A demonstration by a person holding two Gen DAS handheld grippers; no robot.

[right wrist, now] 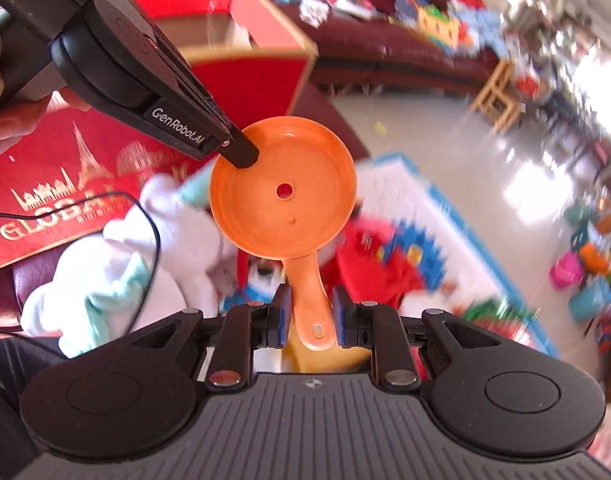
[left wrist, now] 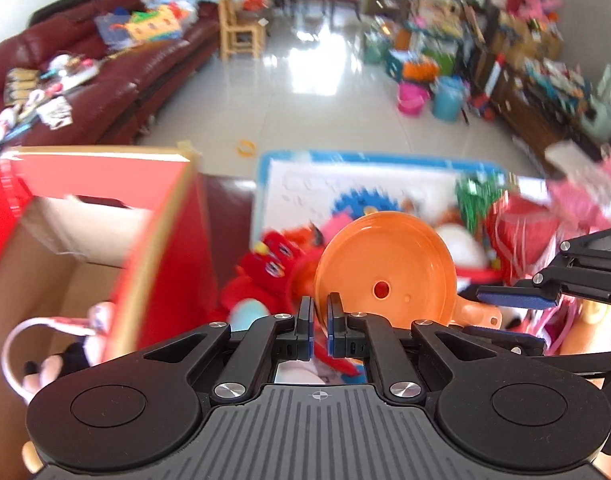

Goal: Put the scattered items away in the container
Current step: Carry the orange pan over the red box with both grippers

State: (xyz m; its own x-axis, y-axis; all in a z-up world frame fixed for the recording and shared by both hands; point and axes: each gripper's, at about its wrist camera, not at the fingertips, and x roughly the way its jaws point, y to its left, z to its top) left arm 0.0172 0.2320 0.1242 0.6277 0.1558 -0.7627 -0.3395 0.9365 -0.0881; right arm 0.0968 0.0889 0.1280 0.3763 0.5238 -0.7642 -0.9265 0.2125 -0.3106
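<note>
An orange toy frying pan (left wrist: 385, 264) hangs in the air between both grippers. In the left wrist view, my left gripper (left wrist: 321, 312) is shut on the pan's near rim. From the right, my right gripper (left wrist: 505, 316) reaches to the pan's handle. In the right wrist view, the right gripper (right wrist: 311, 314) is shut on the orange handle (right wrist: 309, 308), and the left gripper (right wrist: 241, 152) pinches the pan's (right wrist: 281, 200) far-left rim. The open red cardboard box (left wrist: 105, 168) stands to the left, with a soft toy lying inside.
Below the pan lie a red plush (left wrist: 265, 272), a white plush (right wrist: 117, 264) and a blue-framed drawing board (left wrist: 365, 168). A red box flap with gold print (right wrist: 65, 184) lies at the left. A dark red sofa (left wrist: 85, 80) with scattered items runs behind, and toy buckets (left wrist: 425, 96) stand on the floor.
</note>
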